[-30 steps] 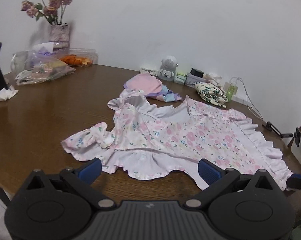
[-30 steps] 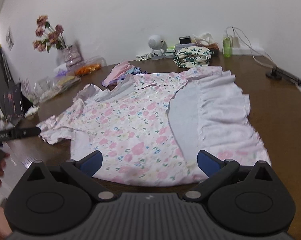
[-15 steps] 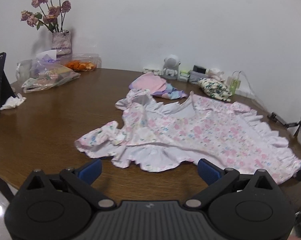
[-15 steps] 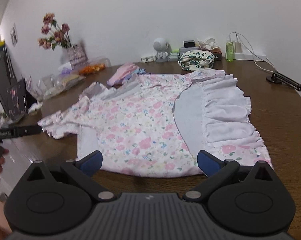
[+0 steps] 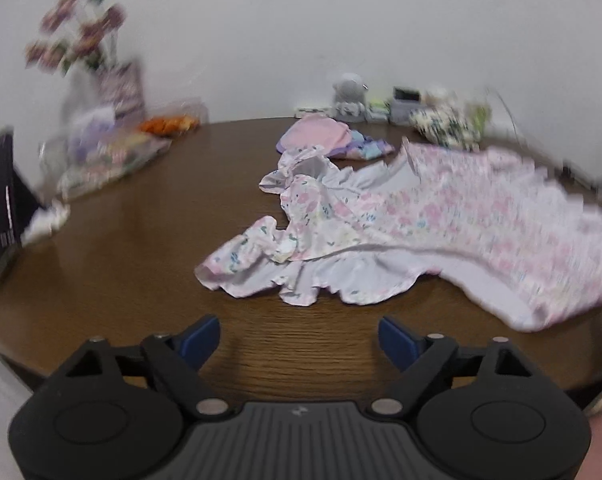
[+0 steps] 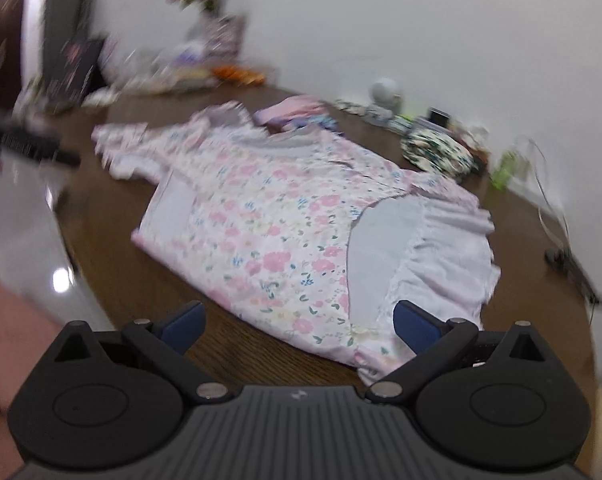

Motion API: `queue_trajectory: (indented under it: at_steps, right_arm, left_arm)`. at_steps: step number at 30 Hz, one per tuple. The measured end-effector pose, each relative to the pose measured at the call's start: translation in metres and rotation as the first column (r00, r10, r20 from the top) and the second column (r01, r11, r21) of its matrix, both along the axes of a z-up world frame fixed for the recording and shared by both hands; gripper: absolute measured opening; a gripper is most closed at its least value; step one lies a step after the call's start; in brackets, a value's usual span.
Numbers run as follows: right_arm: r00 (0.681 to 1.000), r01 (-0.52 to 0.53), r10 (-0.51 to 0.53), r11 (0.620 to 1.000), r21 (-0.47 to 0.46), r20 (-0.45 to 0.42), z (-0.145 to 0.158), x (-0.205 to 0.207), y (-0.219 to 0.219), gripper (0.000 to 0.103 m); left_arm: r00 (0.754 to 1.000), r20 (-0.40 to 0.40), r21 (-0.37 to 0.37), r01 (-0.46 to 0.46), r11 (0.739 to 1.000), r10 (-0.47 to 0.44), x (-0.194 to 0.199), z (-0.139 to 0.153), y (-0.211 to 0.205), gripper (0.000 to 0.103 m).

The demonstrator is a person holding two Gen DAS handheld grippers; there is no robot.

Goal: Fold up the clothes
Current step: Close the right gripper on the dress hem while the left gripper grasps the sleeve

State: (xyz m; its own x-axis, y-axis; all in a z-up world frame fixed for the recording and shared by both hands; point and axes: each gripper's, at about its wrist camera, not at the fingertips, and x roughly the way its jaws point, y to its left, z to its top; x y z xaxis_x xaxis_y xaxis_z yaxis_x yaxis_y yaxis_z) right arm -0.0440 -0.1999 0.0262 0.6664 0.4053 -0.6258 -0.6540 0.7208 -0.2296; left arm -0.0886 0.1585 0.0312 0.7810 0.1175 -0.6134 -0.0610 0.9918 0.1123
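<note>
Cotton-soft and ruffled, the floral dress point(image 6: 285, 232) lies spread across the brown wooden table point(image 5: 141, 248), its pink print crumpled at the sleeve and its pale lining showing at the frilled hem. A folded pink garment point(image 5: 317, 136) sits beyond it near the white wall point(image 5: 341, 20). The left gripper point(image 5: 299, 338) has just been closing, jaws apart over bare wood; the right gripper point(image 6: 299, 322) gapes wide at the dress's near edge, holding nothing.
</note>
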Motion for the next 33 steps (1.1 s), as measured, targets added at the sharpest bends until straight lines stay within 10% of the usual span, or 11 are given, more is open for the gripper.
queue_trajectory:
  at_steps: [8, 17, 21, 27, 33]
  right_arm:
    - [0.977, -0.209, 0.212, 0.959, -0.191, -0.006, -0.009, 0.007, 0.031, 0.067]
    - [0.944, -0.322, 0.329, 0.909, -0.263, -0.02, -0.016, 0.01, 0.054, 0.05]
    - [0.941, -0.326, 0.34, 0.898, -0.296, -0.006, -0.017, 0.012, 0.06, 0.045]
    - [0.941, -0.327, 0.339, 0.896, -0.3, -0.014, -0.019, 0.013, 0.063, 0.02]
    - [0.938, -0.337, 0.344, 0.896, -0.291, -0.026, -0.016, 0.012, 0.062, 0.002]
  left_arm:
    - [0.983, -0.09, 0.22, 0.175, 0.96, -0.158, 0.03, -0.008, -0.008, 0.061]
    - [0.917, -0.224, 0.433, 0.396, 0.81, -0.329, 0.064, -0.02, -0.019, 0.059]
    - [0.893, -0.261, 0.475, 0.45, 0.756, -0.367, 0.073, -0.026, -0.023, 0.034]
    - [0.894, -0.228, 0.53, 0.446, 0.721, -0.385, 0.069, -0.03, -0.029, 0.006]
    - [0.898, -0.182, 0.569, 0.429, 0.702, -0.402, 0.055, -0.02, -0.038, 0.0]
